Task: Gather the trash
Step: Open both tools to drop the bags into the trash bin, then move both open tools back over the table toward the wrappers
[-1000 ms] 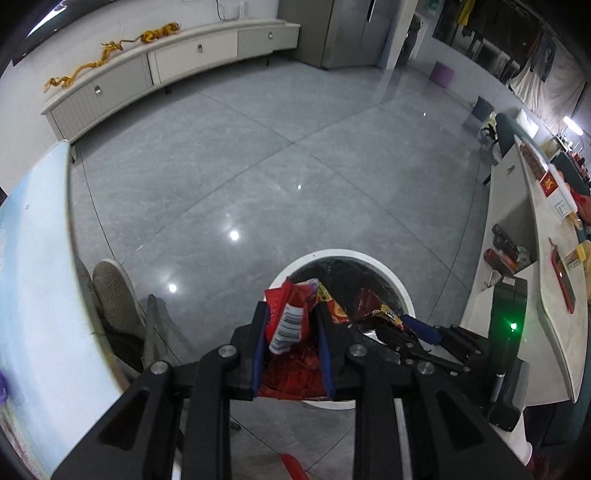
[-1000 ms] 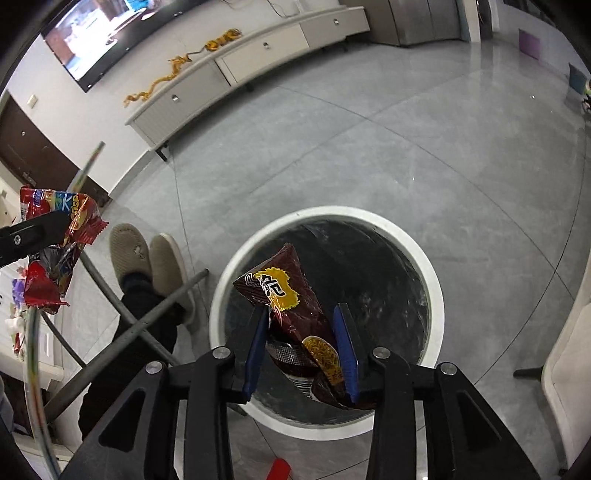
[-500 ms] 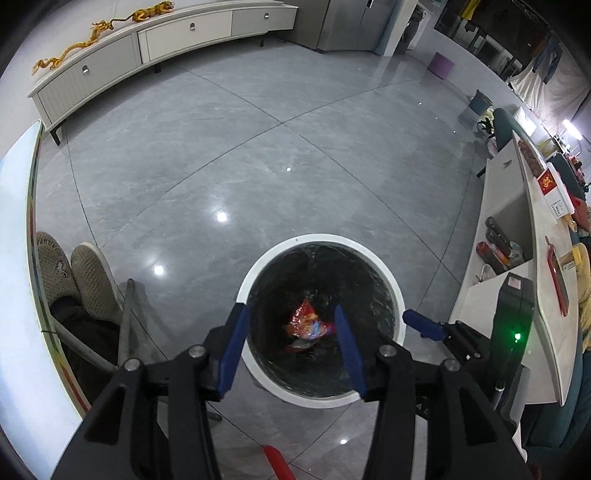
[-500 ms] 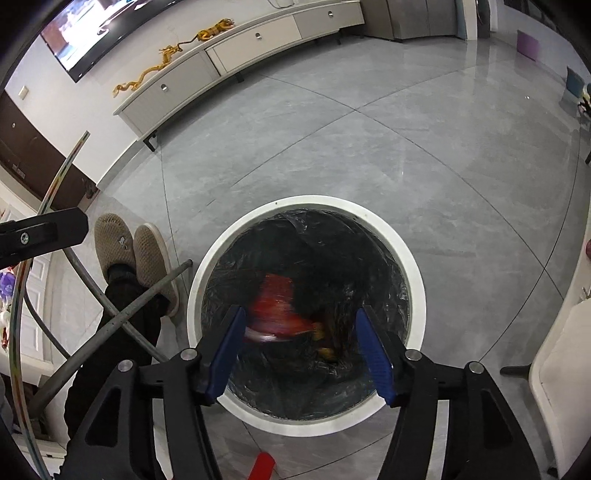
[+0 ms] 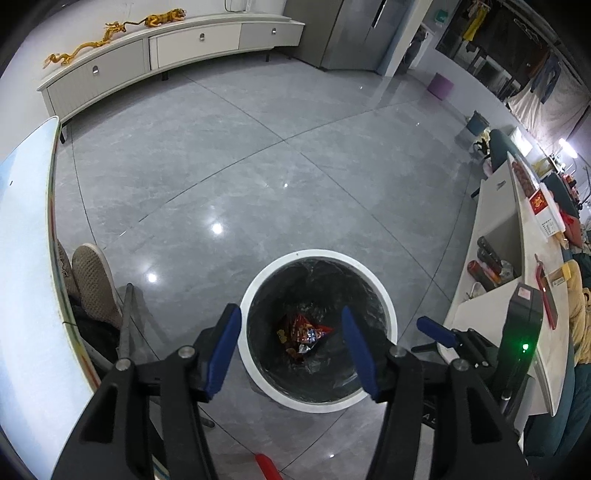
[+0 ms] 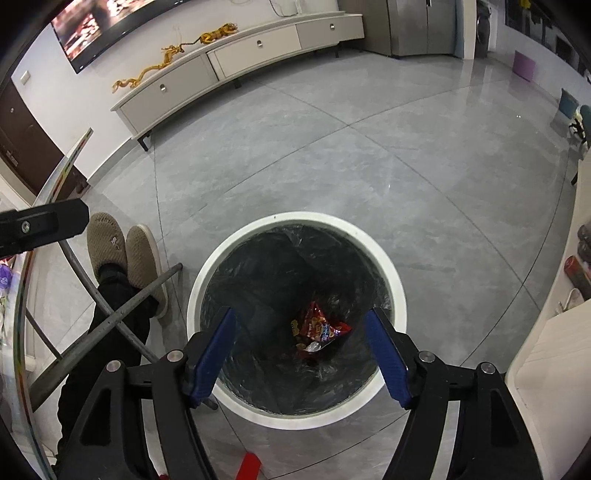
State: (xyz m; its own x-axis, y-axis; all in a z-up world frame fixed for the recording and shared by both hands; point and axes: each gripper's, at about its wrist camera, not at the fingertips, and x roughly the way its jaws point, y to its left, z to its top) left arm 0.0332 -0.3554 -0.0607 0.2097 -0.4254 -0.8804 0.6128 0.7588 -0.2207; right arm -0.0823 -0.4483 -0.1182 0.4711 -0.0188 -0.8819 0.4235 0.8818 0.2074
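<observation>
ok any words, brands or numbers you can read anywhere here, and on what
None can be read for certain.
Wrappers in the bin: printing too small and crumpled.
Red box on the counter: a gold mark, too small.
TV: picture blurred.

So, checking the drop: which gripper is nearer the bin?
Right gripper: it sits above the bin opening. Left gripper hovers over it too, slightly farther.
</observation>
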